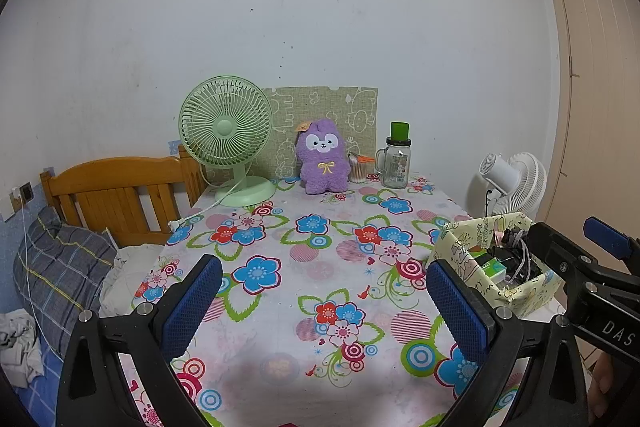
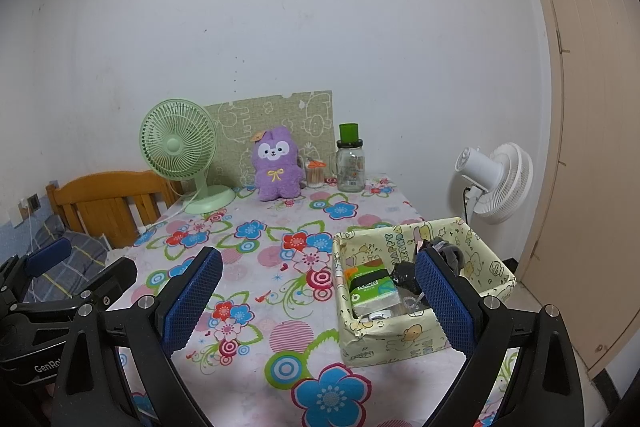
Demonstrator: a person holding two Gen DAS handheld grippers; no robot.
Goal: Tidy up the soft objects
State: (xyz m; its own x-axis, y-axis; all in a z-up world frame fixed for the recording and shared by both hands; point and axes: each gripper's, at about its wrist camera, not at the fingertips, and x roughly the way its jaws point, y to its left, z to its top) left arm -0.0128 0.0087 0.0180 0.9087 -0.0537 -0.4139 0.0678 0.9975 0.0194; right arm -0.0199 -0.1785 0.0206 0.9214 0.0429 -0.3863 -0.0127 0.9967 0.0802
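Note:
A purple plush toy (image 1: 322, 163) sits upright at the far edge of the flowered table (image 1: 280, 227), against a green mat; it also shows in the right wrist view (image 2: 277, 165). A pale yellow cartoon-print box (image 2: 424, 331) stands at the table's right side, holding a green tissue pack (image 2: 370, 287) and dark items; it also shows in the left wrist view (image 1: 524, 291). My left gripper (image 1: 324, 303) is open and empty above the table's near part. My right gripper (image 2: 320, 303) is open and empty, its right finger in front of the box.
A green desk fan (image 1: 226, 143) stands left of the plush, its cord trailing off the table. A glass jar with a green lid (image 1: 397, 159) and a cup of cotton swabs (image 1: 357, 169) stand to the right. A white floor fan (image 2: 494, 183), a wooden bed headboard (image 1: 116, 195) and a door flank the table.

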